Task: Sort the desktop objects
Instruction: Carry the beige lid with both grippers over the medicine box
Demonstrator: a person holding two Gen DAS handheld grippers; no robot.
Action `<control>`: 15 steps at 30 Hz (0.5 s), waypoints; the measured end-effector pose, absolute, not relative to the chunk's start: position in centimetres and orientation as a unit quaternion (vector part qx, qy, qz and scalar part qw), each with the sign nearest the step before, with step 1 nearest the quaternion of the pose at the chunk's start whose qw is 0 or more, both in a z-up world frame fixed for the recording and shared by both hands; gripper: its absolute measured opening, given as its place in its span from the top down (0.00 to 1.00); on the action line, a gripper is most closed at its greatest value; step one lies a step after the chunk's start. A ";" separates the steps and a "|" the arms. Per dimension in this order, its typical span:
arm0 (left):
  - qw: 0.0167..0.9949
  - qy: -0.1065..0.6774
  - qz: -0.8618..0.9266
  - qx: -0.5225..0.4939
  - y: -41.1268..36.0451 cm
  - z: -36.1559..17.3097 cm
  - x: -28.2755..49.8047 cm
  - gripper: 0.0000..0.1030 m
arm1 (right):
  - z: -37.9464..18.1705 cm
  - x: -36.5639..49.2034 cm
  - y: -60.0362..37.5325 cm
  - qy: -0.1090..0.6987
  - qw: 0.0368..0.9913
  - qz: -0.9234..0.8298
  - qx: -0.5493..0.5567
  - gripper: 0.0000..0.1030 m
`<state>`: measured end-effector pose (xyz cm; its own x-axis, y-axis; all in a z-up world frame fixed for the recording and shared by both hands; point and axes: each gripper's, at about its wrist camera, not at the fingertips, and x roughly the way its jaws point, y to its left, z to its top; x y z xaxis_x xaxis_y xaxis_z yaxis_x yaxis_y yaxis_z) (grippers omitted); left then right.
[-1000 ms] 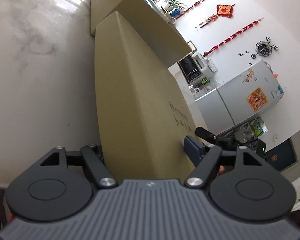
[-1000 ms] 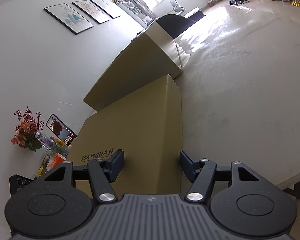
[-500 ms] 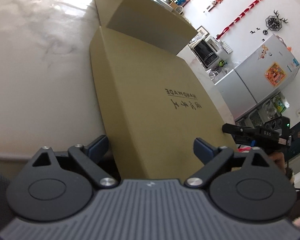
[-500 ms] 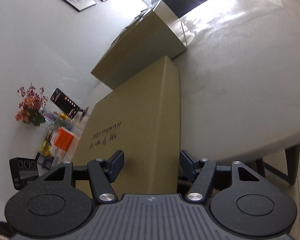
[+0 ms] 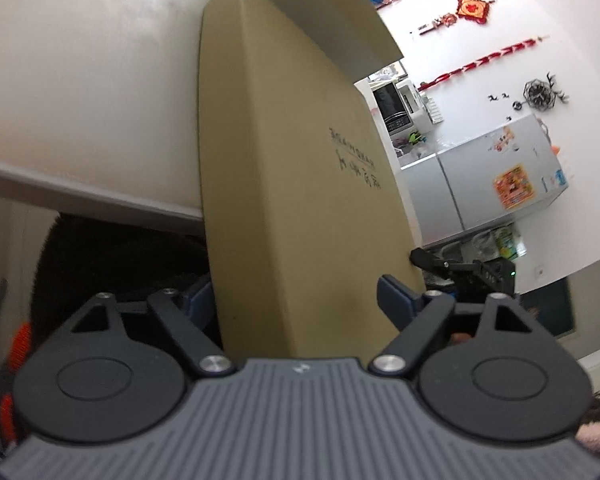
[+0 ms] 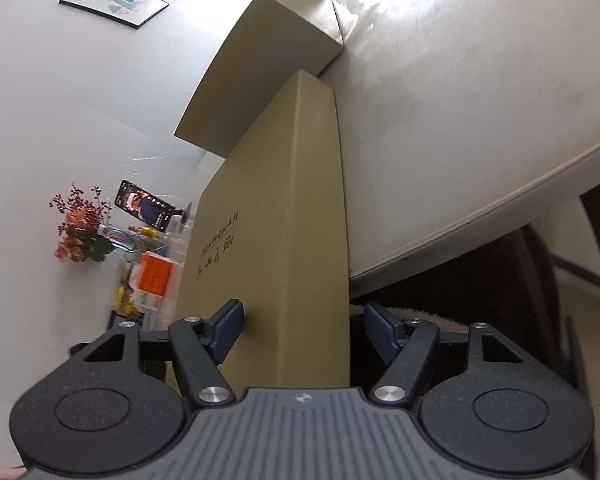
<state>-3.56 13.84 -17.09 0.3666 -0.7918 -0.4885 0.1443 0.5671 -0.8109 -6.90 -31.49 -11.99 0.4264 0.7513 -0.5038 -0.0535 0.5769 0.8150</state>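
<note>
Flat kraft box [image 5: 292,184] overhangs the counter [image 5: 92,92] near edge, far end touching a second kraft box [image 6: 268,60]. Your left gripper [image 5: 296,300] straddles its near end, jaws closing; your right gripper [image 6: 300,328] likewise, jaws opening. Pad contact: cannot tell.

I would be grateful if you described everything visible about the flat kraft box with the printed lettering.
The flat kraft box is plain tan cardboard, closed, with dark HANDMADE lettering and a handwritten-style line on its broad face. Its near end overhangs the white table; its far end meets a second tan box. Each gripper's fingers straddle a near corner; no firm pinch shows.
</note>
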 end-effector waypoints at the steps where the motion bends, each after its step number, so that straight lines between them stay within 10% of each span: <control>1: 0.749 0.470 -0.310 -0.350 13.9 -17.3 -3.6 0.27 | -12.2 -6.8 -31.4 0.466 0.752 0.269 0.381 0.30; 15: 0.767 0.434 -0.312 -0.355 15.2 -14.8 -5.6 0.29 | -10.5 -7.8 -30.5 0.451 0.756 0.270 0.390 0.36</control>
